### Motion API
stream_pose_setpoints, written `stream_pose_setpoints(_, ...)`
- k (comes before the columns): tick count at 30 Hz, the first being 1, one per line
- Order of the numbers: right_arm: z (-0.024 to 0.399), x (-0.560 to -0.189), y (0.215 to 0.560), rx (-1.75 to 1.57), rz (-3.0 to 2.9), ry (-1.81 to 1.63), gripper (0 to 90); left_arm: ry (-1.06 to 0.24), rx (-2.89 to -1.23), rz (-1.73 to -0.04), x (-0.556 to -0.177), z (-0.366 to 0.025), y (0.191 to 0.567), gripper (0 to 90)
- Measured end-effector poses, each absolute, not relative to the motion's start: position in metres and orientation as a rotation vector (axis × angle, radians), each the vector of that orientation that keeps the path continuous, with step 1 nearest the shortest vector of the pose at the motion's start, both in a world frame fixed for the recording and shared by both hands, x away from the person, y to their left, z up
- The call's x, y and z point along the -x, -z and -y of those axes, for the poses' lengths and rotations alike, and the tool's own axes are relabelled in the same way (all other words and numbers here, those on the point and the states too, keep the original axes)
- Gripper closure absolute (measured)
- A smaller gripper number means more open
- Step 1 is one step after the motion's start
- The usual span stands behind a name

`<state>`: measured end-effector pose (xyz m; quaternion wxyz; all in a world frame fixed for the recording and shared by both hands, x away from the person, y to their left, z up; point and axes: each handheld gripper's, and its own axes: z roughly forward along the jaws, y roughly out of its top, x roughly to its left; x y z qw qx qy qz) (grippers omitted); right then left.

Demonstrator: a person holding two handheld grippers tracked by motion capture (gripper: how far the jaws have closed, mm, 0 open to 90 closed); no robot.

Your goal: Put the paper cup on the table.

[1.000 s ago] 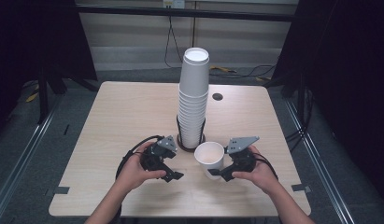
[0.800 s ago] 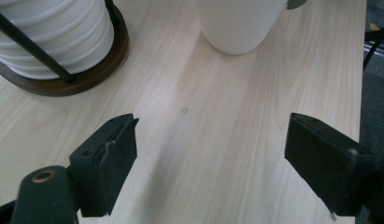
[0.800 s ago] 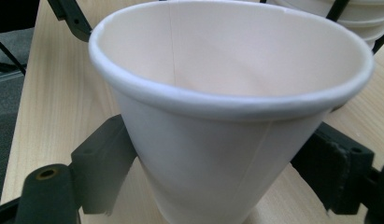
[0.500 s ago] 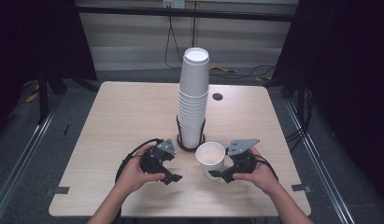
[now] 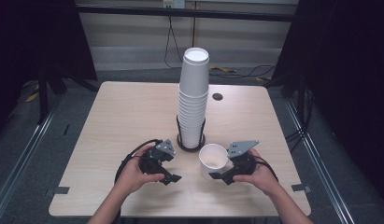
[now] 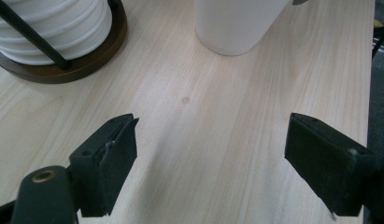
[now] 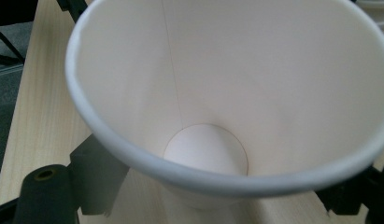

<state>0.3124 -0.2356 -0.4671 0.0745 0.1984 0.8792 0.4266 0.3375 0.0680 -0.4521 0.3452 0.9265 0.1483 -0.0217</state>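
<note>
Your right gripper (image 5: 217,177) has its jaws closed against the lower wall of the single white paper cup (image 5: 213,159), one jaw on either side. The cup stands upright near the front edge of the pale wooden tabletop (image 5: 129,116), just to the right of the tall stack of white paper cups (image 5: 194,98) in its round dark wire-sided holder (image 5: 180,143). Your left gripper (image 5: 173,178) rests low over the tabletop left of the stack, jaws apart with bare wood between them.

Matt white paper cup (image 7: 227,93) on a smooth pale wood table (image 6: 203,140); holder base (image 6: 82,65) dark wood.
</note>
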Motion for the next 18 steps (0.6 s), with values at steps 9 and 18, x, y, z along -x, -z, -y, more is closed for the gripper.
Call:
stream_pose_setpoints(9, 0.242, -0.309, 0.471, -0.643, -2.662, -1.265, 15.8, 0.053, -2.394, -0.393, -0.336, -0.071, 0.451, 16.8)
stream_pose_setpoints(18, 0.264, -0.300, 0.467, -0.691, -2.658, -1.254, 14.9, 0.040, -2.387, -0.420, -0.333, -0.078, 0.451, 16.9)
